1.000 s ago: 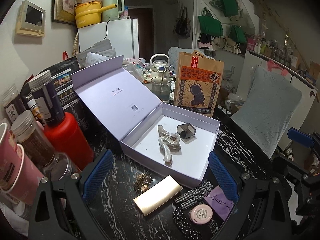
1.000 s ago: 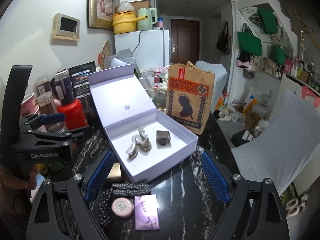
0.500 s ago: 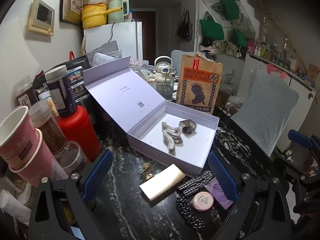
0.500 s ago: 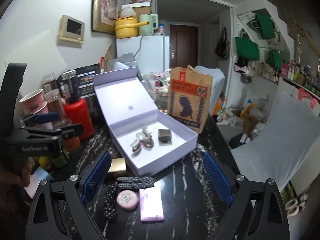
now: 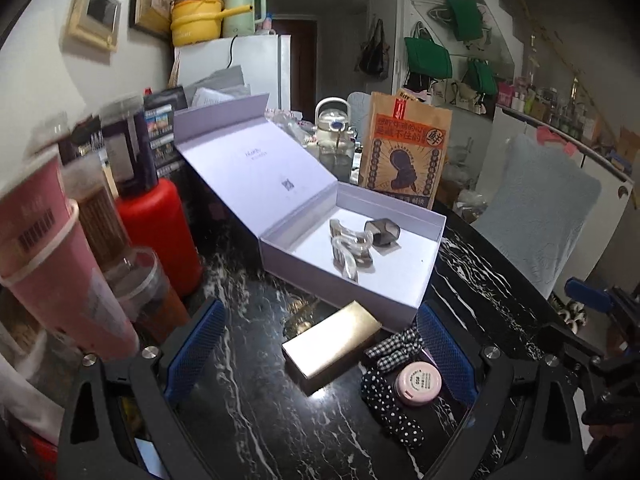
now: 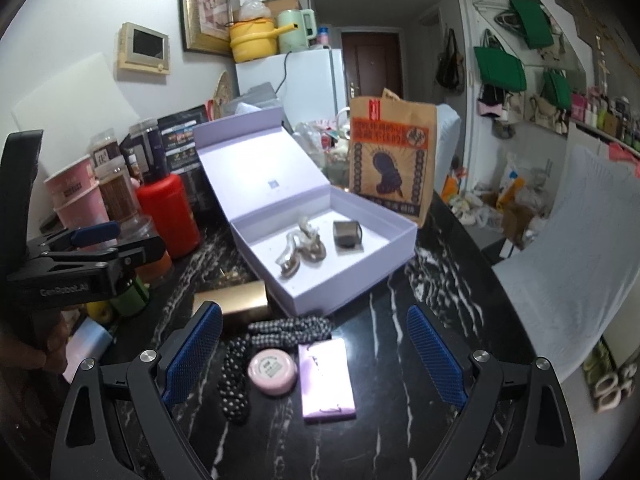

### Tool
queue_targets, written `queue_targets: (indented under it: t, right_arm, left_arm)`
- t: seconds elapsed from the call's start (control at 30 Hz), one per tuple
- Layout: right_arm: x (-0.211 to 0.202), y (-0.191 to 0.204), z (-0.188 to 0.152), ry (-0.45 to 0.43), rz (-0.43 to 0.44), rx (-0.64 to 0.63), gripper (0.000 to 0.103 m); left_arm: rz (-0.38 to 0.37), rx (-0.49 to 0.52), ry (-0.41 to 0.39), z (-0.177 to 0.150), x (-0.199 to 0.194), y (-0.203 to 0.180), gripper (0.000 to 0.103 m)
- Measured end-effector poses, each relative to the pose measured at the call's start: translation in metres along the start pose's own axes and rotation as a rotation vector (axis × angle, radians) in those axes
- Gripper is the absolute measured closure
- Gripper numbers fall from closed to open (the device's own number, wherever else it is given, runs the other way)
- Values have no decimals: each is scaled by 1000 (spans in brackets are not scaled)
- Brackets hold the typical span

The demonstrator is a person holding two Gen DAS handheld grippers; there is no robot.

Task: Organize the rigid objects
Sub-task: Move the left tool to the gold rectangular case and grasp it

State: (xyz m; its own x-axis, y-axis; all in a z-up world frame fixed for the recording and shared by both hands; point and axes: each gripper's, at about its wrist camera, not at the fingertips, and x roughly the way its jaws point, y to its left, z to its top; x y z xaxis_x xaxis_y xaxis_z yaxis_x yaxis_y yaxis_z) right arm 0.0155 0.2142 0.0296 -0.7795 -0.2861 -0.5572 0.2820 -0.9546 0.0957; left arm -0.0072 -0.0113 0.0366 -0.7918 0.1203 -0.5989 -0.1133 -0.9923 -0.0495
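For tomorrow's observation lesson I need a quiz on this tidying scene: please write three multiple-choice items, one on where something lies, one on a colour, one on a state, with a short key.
1. Where does the gold rectangular case lie?
A. inside the lavender box
B. on the black marble table just in front of the box
C. on top of the fridge

2. What colour is the small round tin on the table?
A. pink
B. green
C. yellow

3. How is the lavender box standing?
A. lid shut
B. lid open and leaning back
C. turned upside down

Key: 1 B, the case rests on the table beside the box's near wall. 2 A, its top is plainly pink. 3 B, the lid is raised and the hair clips inside are visible.
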Motion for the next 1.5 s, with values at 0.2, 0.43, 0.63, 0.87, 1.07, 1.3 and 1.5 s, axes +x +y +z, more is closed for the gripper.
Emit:
queue_targets:
  t: [0.2,0.43,0.63,0.87,1.07,1.3,1.5]
  right_arm:
    - [15,-7,-17,43,24,9,8]
    - [43,-11,-32,101,42,-9,8]
    - [63,-12,-39,136,41,-30,8]
    - [78,-19,-42,158,33,-25,8]
    - [81,-33,-40,155,30,8,8]
    - [82,-52,-38,142,4,44,8]
    - [86,-61,-41,153,6,64,8]
  left_arm:
    - [-5,-69,20,-15,15,15,5]
    - [13,-65,71,-32,37,16,5]
    - [7,-131,109,-37,58,23,5]
    - [3,-159,144,-38,83,15,5]
    - [4,-141,195,-32,108,0,5]
    - [-14,-131,268,-25,137,-16,5]
    - [-42,-70,299,-24,146,-21,5]
